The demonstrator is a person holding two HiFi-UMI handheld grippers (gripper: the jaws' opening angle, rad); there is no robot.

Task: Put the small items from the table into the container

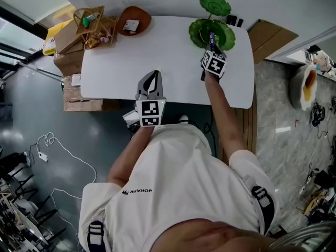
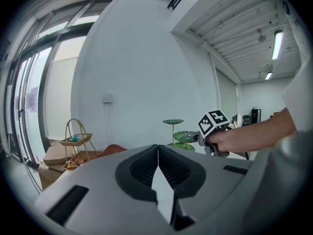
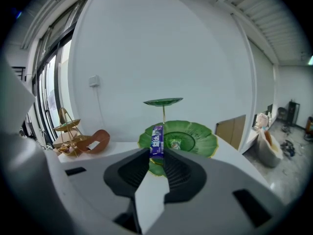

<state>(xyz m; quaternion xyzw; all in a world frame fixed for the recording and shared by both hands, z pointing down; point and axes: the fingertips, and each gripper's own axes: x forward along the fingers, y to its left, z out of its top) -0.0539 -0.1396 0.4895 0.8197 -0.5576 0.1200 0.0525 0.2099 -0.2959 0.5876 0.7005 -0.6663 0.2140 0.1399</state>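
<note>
While its two jaws stay clamped on a slim purple packet [image 3: 156, 140], the right gripper [image 3: 157, 153] hangs over the near rim of the green leaf-shaped dish [image 3: 195, 140] at the far right corner of the white table [image 1: 157, 51]. The packet stands upright between the pads, with its upper end above the jaw tips. It is not yet in the dish. Seen from the head camera, the right gripper [image 1: 211, 45] points at the dish's lower tier [image 1: 197, 33], with the smaller upper tier [image 1: 214, 4] on its stem just beyond, past the table's far edge. The left gripper [image 2: 158, 148] has its jaws pressed together with nothing between them; it sits at the table's near edge [image 1: 153, 75], well apart from the dish. At the far left corner, a brown curved tray [image 1: 134, 20] bears a small card, and a wire tiered basket [image 1: 92, 22] with bits inside stands just beside it. Cardboard boxes [image 1: 68, 41] are stacked off the table's left edge. The rest of the tabletop between the two grippers shows only white surface.
</note>
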